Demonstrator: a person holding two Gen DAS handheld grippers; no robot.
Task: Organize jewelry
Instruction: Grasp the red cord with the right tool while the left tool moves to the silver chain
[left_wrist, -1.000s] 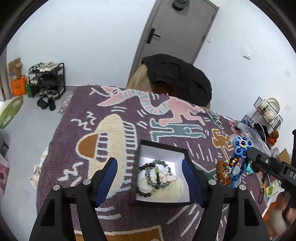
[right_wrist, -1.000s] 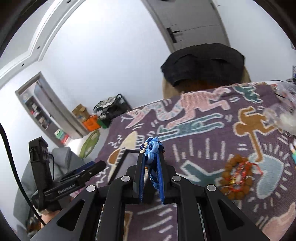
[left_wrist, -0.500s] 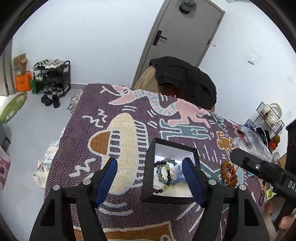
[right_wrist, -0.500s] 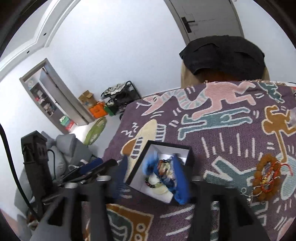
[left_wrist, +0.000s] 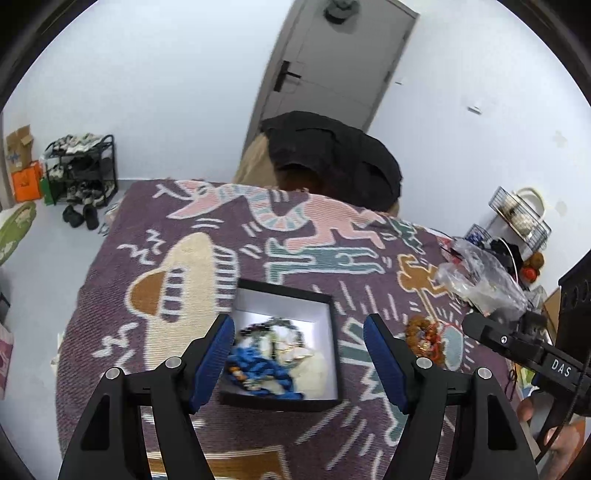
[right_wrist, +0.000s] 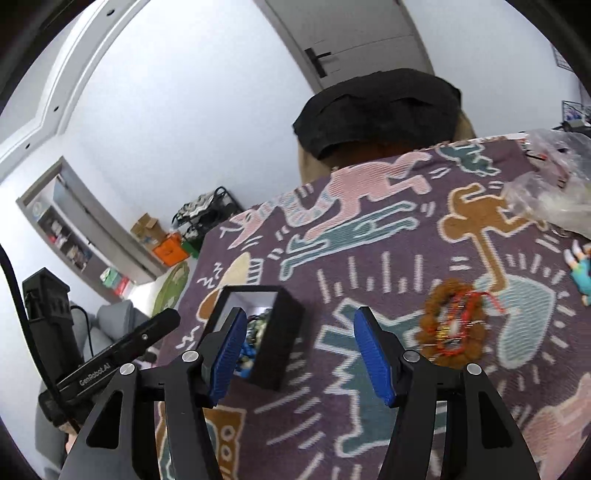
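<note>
Item: blue beaded piece (left_wrist: 258, 365) lay in black box (left_wrist: 334, 328), my sorting spot. Both grippers, left (left_wrist: 298, 360) and right (right_wrist: 297, 354), apart, empty. Brown bracelet (right_wrist: 452, 325) right of box, unsorted.

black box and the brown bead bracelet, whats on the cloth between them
Nothing; in the right wrist view only bare patterned cloth separates the black box from the brown bead bracelet.

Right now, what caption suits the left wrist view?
Open claw hovers over a black box of beaded jewelry on a patterned cloth.
</note>
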